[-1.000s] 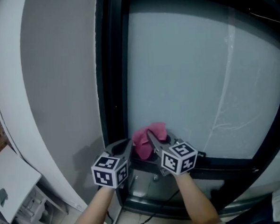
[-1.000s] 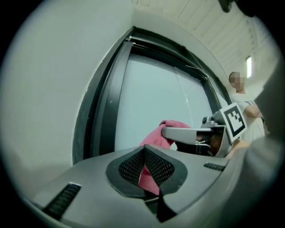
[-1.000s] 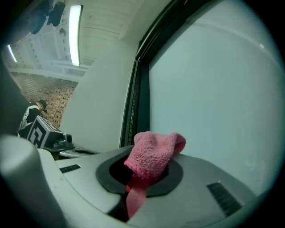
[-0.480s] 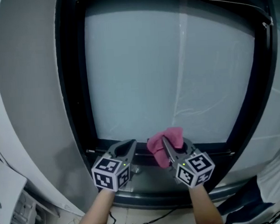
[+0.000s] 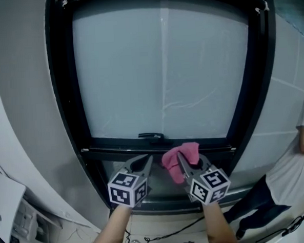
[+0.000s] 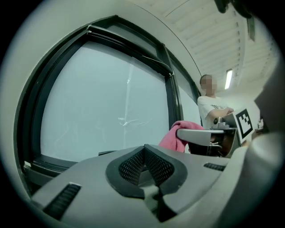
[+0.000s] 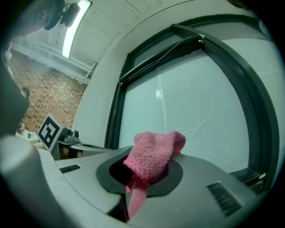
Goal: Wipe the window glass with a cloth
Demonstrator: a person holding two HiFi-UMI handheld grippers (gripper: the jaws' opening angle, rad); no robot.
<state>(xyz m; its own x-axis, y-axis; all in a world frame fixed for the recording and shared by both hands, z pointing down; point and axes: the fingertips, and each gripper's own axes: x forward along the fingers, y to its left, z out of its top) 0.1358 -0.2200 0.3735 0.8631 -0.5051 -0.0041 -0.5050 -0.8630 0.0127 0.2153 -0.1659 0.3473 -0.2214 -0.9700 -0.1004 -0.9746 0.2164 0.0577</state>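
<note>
Cloth (image 7: 153, 153), soft, light and limp by its look, is being pinched at its bunched middle by the right gripper's (image 5: 189, 165) closed jaws, low before the glass (image 5: 138, 68). The left gripper (image 5: 140, 165) is hovering just left, jaws together on nothing.

Right gripper (image 7: 143, 178) at lower centre, jaws closed on a pink cloth (image 7: 153, 151), bunched top standing above them and a thin tail hanging down between. Behind, filling centre and right of the frame, pale window glass (image 7: 196, 111) with faint streaks, bounded by a dark frame (image 7: 115, 116). At the left edge, left gripper (image 7: 95, 147) with its marker cube (image 7: 50, 130), a brick wall (image 7: 51, 100) beyond, and a lit ceiling lamp (image 7: 73, 22) in the upper left corner.
</note>
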